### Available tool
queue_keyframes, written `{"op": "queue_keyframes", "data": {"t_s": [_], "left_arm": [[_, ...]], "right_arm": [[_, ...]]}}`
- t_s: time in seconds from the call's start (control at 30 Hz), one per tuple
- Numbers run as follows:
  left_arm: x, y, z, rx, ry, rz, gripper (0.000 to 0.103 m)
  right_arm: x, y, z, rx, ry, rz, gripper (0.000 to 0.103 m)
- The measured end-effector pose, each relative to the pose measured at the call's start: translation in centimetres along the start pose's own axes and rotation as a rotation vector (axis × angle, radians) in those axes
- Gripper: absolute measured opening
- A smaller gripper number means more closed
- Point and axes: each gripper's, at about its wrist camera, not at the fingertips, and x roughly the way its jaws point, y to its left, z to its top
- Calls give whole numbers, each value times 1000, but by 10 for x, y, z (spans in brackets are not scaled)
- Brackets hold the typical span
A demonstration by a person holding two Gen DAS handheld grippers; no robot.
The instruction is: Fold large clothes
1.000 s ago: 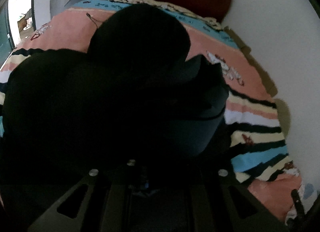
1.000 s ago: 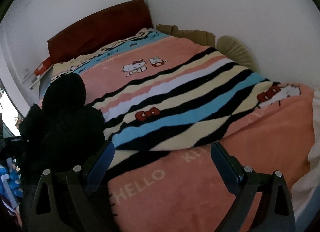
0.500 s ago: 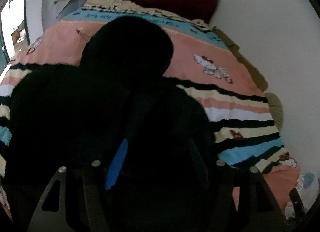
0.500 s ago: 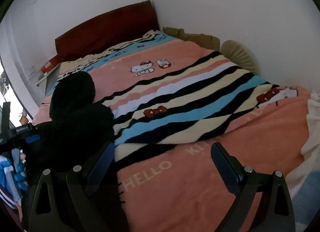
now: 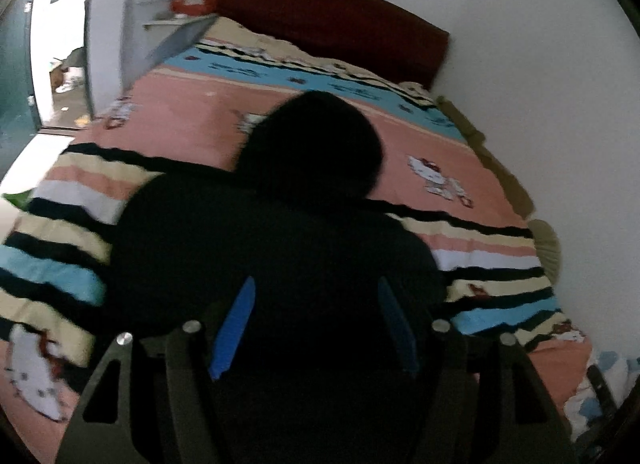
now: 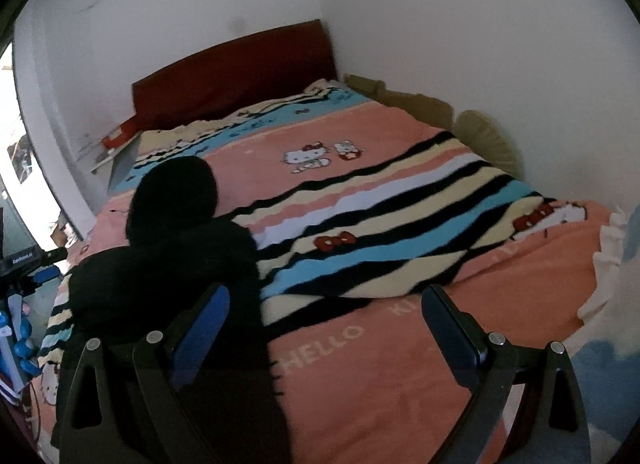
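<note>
A large black hooded garment (image 5: 276, 232) lies folded on the striped Hello Kitty blanket (image 5: 200, 115), hood pointing toward the headboard. My left gripper (image 5: 316, 316) hovers open just above its near part, blue pads (image 5: 234, 324) apart, nothing between them. In the right wrist view the garment (image 6: 172, 248) lies at the left side of the bed. My right gripper (image 6: 324, 324) is open and empty, over the blanket (image 6: 400, 223) beside the garment's right edge.
A dark red headboard (image 6: 240, 67) stands against the white wall. A shelf with a red box (image 5: 192, 5) is at the bed's far left. A round woven fan (image 6: 488, 139) lies by the right wall. A doorway (image 5: 60, 43) opens at the left.
My left gripper has let go of the black garment, opened and pulled back and up; the garment now lies flat. My right gripper has risen slightly, still open.
</note>
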Motion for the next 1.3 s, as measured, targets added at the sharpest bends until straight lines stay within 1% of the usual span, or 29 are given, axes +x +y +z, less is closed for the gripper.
{"op": "queue_keyframes", "data": {"t_s": [0.13, 0.2, 0.33, 0.43, 0.5, 0.6, 0.67, 0.73, 0.83, 0.97, 1.03, 1.13, 1.23, 1.3], "left_arm": [[-29, 54, 2, -24, -47, 67, 62], [-43, 81, 3, -35, -66, 96, 62], [-54, 121, 5, -51, -83, 151, 62], [-48, 142, 7, -56, -89, 193, 62], [-33, 157, 9, -52, -81, 241, 62], [-6, 171, 13, -67, -83, 279, 62], [14, 173, 18, -81, -81, 270, 62], [34, 172, 24, -73, -80, 269, 62], [62, 160, 33, -39, -88, 253, 62], [102, 133, 44, 30, -92, 233, 62], [122, 120, 44, 66, -85, 224, 62], [145, 109, 36, 88, -74, 217, 62], [159, 106, 25, 95, -86, 225, 63], [166, 111, 17, 78, -80, 204, 63]], "right_arm": [[-1, 30, 4, -42, 1, 35, 96], [0, 51, 7, -74, 0, 58, 96], [7, 91, 13, -143, -3, 82, 96], [22, 128, 19, -207, -1, 91, 96], [34, 150, 20, -246, 5, 98, 96], [60, 188, 20, -315, 26, 119, 96], [81, 215, 20, -355, 42, 142, 96], [101, 238, 21, -387, 53, 163, 96], [130, 269, 22, -422, 59, 188, 96], [171, 301, 21, -452, 77, 208, 96], [192, 308, 18, -459, 95, 207, 96], [219, 311, 10, -462, 129, 200, 96], [245, 305, -2, -471, 171, 188, 96], [261, 295, -12, -488, 194, 182, 96]]}}
